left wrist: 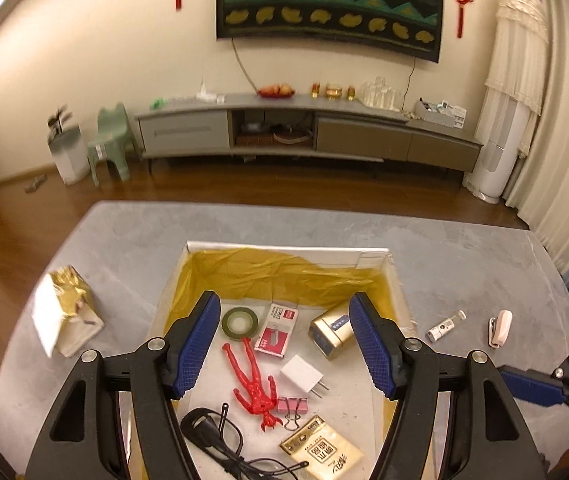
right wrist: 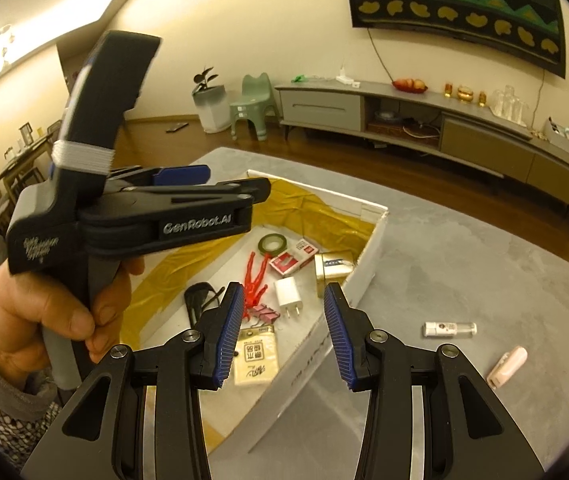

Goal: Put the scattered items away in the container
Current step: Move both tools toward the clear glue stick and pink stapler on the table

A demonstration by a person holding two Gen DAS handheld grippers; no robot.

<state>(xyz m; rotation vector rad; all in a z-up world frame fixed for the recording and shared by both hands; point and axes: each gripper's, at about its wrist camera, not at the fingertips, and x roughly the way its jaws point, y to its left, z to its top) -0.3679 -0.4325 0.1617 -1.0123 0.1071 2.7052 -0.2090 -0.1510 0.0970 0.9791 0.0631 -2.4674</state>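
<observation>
Both grippers hang empty over the white gold-lined cardboard box (right wrist: 368, 240): left gripper (left wrist: 286, 344) jaws wide apart, right gripper (right wrist: 282, 334) likewise. Right of the box, the pink mini stapler (right wrist: 506, 367) lies nearest, nose angled away; beyond it the small clear-capped white bottle (right wrist: 449, 329) lies crosswise. Next move, I'd judge: the right gripper reaches for the stapler.
</observation>
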